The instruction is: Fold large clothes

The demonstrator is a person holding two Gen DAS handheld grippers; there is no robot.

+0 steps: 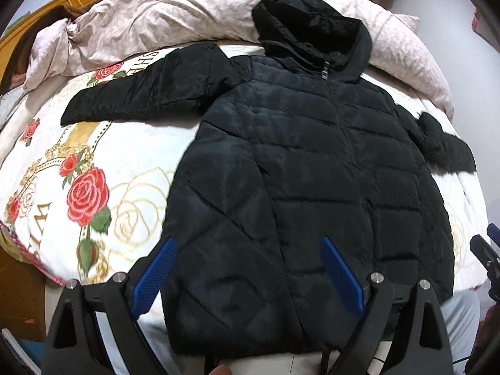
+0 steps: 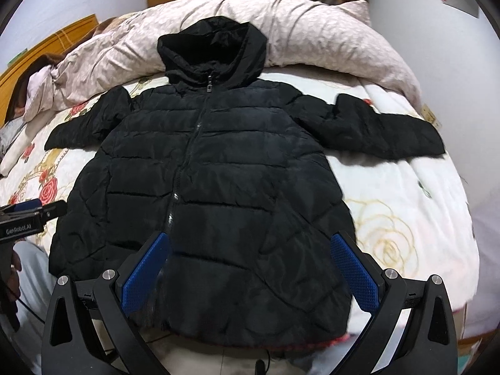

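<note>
On the bed (image 2: 406,187), black hooded puffer jacket (image 2: 203,187) spread flat, front up, zip closed, hood (image 2: 212,50) resting against the crumpled pale duvet (image 2: 312,31) at the far side. Both sleeves out sideways from the jacket body, lying on the rose-print blanket (image 1: 93,187). Hem of jacket at the near bed edge. Left hand-held gripper (image 1: 248,272) above the jacket's lower left portion, blue pads wide apart, nothing between them. Right hand-held gripper (image 2: 250,268) above the jacket's lower right portion, pads likewise spread, empty. Wooden headboard (image 2: 47,47) beyond the jacket's left sleeve
</note>
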